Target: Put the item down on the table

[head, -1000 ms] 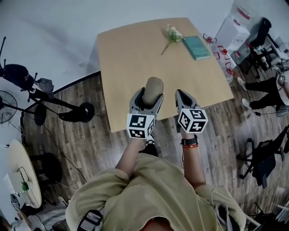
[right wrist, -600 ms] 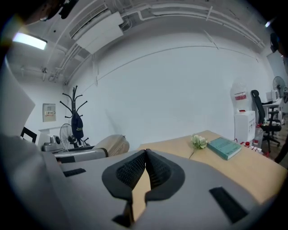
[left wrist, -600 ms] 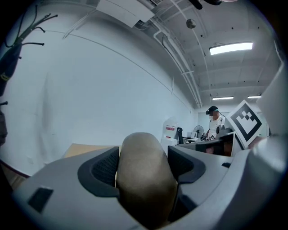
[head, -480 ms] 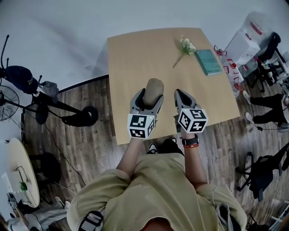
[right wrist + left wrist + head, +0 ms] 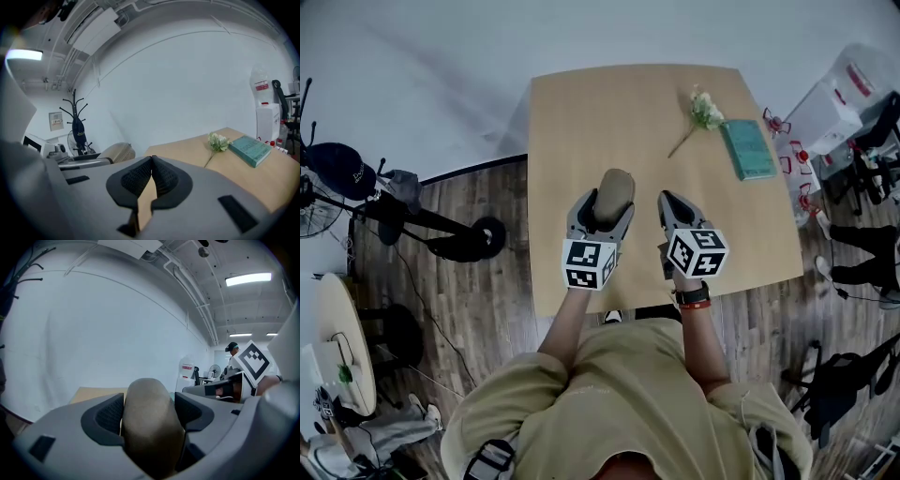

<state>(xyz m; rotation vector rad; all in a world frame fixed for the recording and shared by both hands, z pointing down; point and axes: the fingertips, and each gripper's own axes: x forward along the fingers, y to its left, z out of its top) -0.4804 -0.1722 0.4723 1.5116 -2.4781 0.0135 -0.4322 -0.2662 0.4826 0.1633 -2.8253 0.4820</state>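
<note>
A tan, rounded oblong item (image 5: 615,190) sticks up between the jaws of my left gripper (image 5: 604,202), which is shut on it above the near part of the wooden table (image 5: 600,112). In the left gripper view the item (image 5: 149,420) fills the gap between the two dark pads, with my left gripper (image 5: 149,403) closed on its sides. My right gripper (image 5: 668,201) hovers just to the right of it, shut and empty. Its pads meet in the right gripper view, my right gripper (image 5: 152,164), with the table behind them.
A sprig of white flowers (image 5: 703,110) and a teal book (image 5: 747,150) lie at the table's far right. Black stands (image 5: 441,230) are on the floor at left, and a round white table (image 5: 337,347) at lower left. White boxes and chairs (image 5: 853,103) crowd the right.
The person has stepped closer, so both grippers now sit farther in over the table. The left gripper keeps its hold on the tan item; the right stays shut.
</note>
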